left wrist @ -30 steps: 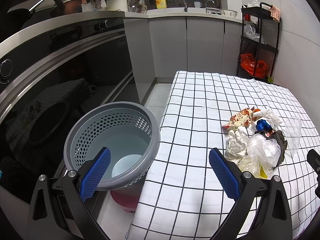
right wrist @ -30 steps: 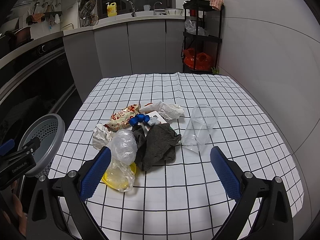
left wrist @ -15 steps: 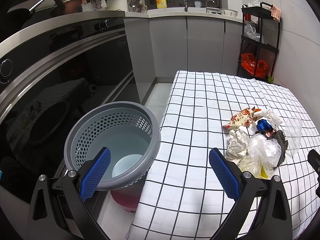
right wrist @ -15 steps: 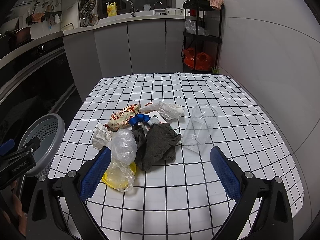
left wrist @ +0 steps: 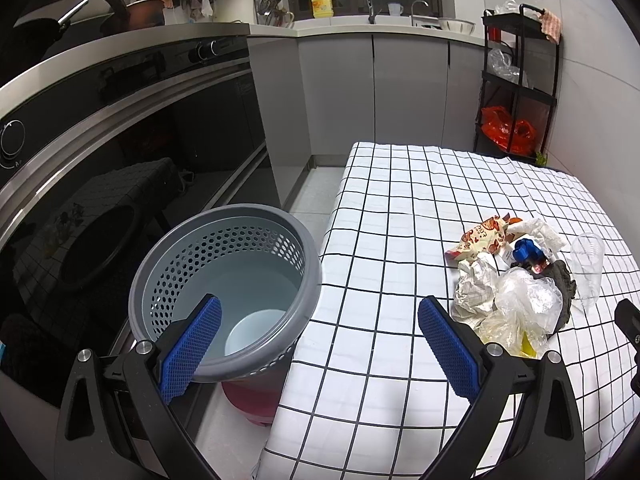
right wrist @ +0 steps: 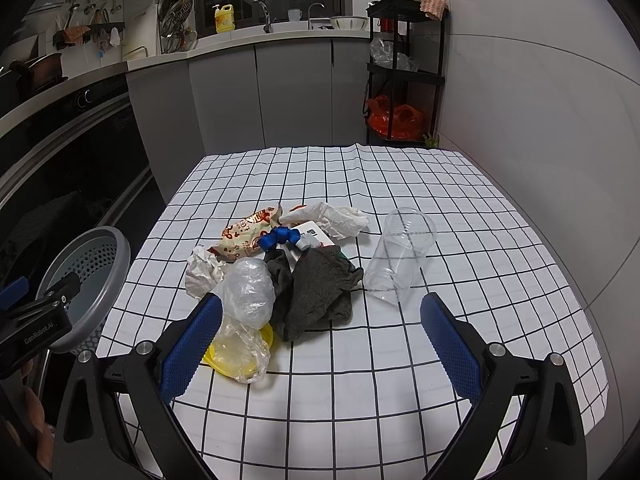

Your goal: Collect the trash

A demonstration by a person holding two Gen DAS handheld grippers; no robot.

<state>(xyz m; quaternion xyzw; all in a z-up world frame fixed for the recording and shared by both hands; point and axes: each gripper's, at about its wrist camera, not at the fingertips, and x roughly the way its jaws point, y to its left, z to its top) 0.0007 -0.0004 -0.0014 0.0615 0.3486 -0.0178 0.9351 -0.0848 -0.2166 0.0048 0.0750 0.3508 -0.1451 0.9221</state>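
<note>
A pile of trash lies on the checked tablecloth (right wrist: 400, 360): a clear plastic bag (right wrist: 248, 292) over a yellow lid, a dark grey cloth (right wrist: 316, 296), crumpled white paper (right wrist: 200, 272), a snack wrapper (right wrist: 248, 232), a blue twisted piece (right wrist: 280, 238) and a clear plastic cup (right wrist: 402, 260) on its side. A grey perforated bin (left wrist: 224, 288) stands on the floor left of the table. My left gripper (left wrist: 316, 344) is open over the bin's edge. My right gripper (right wrist: 316, 344) is open, just in front of the pile.
Dark oven fronts and a counter (left wrist: 120, 92) run along the left. Grey cabinets (right wrist: 292, 92) stand behind the table. A black rack (right wrist: 404, 72) with an orange bag stands at the back right. A white wall (right wrist: 540, 120) borders the table's right side.
</note>
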